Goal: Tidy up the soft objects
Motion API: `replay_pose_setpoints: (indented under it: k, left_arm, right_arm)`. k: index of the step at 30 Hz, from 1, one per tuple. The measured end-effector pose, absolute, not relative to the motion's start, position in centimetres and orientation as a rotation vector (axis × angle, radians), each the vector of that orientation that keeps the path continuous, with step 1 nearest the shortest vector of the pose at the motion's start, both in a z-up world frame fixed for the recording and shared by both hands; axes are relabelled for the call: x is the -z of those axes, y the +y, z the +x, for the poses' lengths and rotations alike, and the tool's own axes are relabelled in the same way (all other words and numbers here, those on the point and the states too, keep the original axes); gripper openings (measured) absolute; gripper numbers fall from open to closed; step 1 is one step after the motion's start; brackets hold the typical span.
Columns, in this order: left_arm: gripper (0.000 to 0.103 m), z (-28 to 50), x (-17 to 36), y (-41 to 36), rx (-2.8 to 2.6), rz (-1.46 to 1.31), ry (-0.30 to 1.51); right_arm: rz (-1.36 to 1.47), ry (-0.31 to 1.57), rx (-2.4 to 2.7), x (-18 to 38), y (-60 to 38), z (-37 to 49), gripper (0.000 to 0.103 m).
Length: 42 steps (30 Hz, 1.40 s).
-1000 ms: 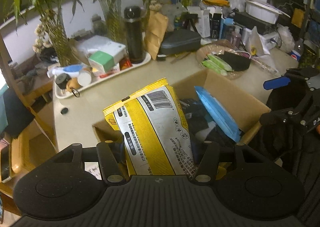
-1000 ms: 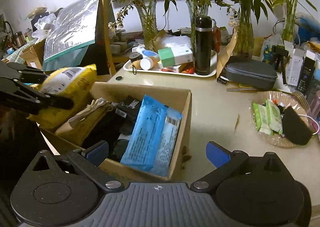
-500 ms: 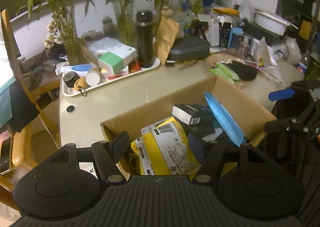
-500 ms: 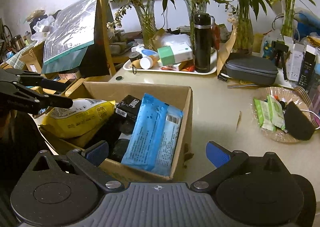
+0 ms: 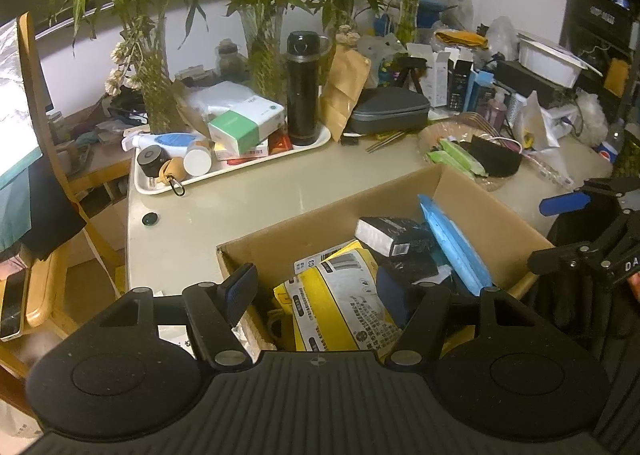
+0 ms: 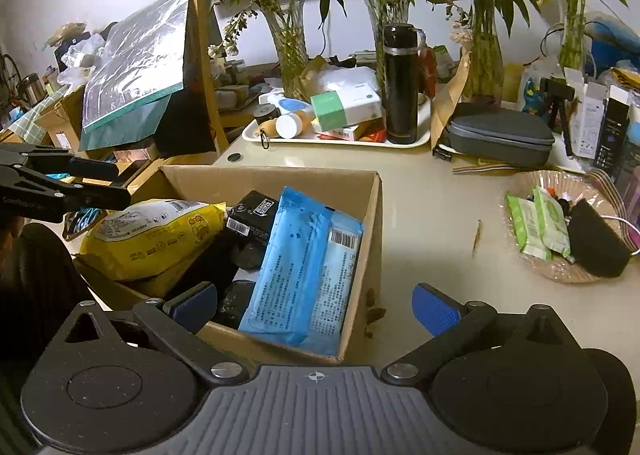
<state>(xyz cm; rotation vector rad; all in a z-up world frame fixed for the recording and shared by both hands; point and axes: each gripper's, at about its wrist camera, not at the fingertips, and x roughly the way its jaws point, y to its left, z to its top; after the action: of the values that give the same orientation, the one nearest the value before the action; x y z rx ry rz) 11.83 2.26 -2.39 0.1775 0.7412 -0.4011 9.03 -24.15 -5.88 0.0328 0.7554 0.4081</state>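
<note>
One broad beige worktop (image 6: 432,215) carries everything, crowded along its far edge with glass vases of green stalks. Nearest the cameras sits an open cardboard box (image 6: 280,177), its near corner at the worktop's edge. Inside it a yellow packet (image 5: 340,307) lies flat at the left end of the box as the right wrist view shows it, barcode side up, resting on the things beneath it; beside it a blue packet (image 6: 304,267) leans against the right-hand wall, and a small black box (image 6: 252,211) is wedged between the two. Behind the box a white tray (image 6: 340,141) holds a tall black flask (image 6: 400,87), a green-and-white carton and small bottles; a grey zip case (image 6: 500,135) lies to its right, and nearer the right edge a shallow woven dish (image 6: 568,275) holds green sachets and a dark pouch. The left tool (image 5: 320,287) hangs over the yellow packet with its jaws just widened — the pads stand apart on either side and do not press it. The right tool (image 6: 316,303) hovers at the box's near wall, jaws wide, one blue pad inside the box and the other outside — nothing gripped
</note>
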Motion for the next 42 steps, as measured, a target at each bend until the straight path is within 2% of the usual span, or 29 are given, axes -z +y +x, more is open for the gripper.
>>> replay_pose_setpoints:
  k: [13, 16, 20, 23, 32, 36, 42]
  left_arm:
    - [0.065, 10.2, 1.7, 3.0, 0.337, 0.138, 0.666]
    - [0.079, 9.7, 1.6, 3.0, 0.305, 0.124, 0.648]
    - [0.086, 8.9, 1.4, 3.1, 0.253, 0.103, 0.61]
    - [0.1, 8.4, 1.3, 3.1, 0.214, 0.098, 0.573]
    - [0.103, 7.3, 1.4, 2.8, 0.153, 0.104, 0.546]
    - [0.103, 7.3, 1.5, 2.5, 0.123, 0.116, 0.6]
    - [0.103, 7.6, 1.9, 2.5, 0.052, 0.101, 0.689]
  right_arm:
    - [0.034, 0.706, -0.387, 5.2, -23.7, 8.6, 0.103]
    - [0.016, 0.685, -0.369, 4.8, -23.2, 8.4, 0.103]
    - [-0.01, 0.634, -0.348, 4.1, -22.7, 7.9, 0.103]
    - [-0.018, 0.616, -0.348, 3.7, -22.5, 7.7, 0.103]
    - [-0.104, 0.548, -0.268, 3.3, -21.1, 6.7, 0.103]
    - [-0.124, 0.466, -0.175, 3.2, -20.6, 5.5, 0.103]
    - [-0.084, 0.572, -0.197, 3.2, -20.4, 5.8, 0.103]
